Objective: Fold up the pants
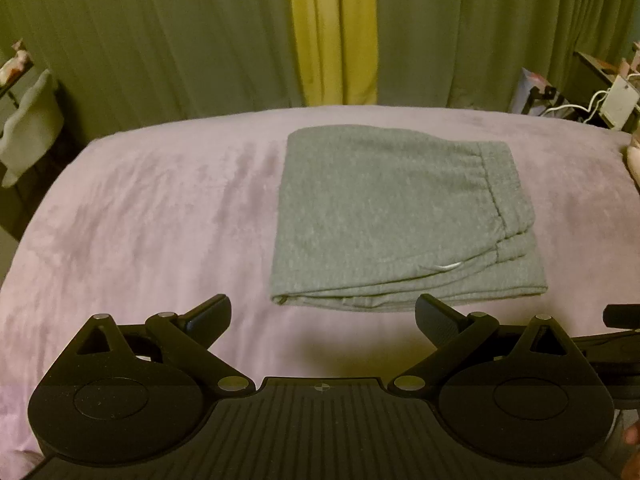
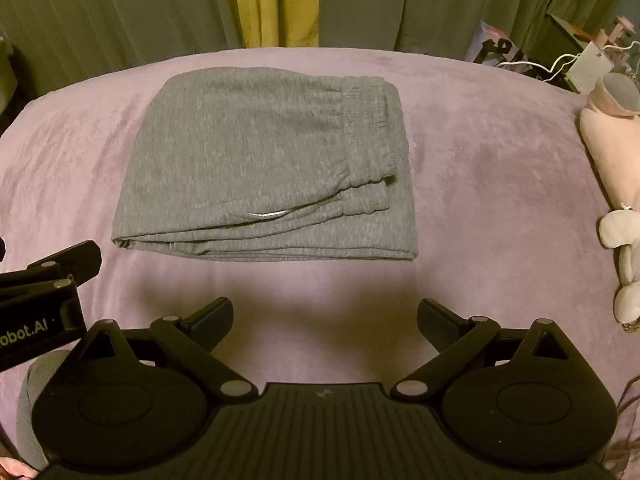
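Both tongs, left [image 1: 323, 316] and right [image 2: 325, 318], spread empty at 6 o'clock of folded pants [image 2: 264, 164]: soft, limp, light; judged best pinched at layered near edge.

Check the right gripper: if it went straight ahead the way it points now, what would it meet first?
Most likely the near folded edge of the grey pants, which lie just ahead of the open right gripper on the purple blanket. Only bare blanket lies between; its height is unclear.

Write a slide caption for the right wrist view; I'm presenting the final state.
Folded grey pants lie on the purple blanket, with the right gripper open and empty.
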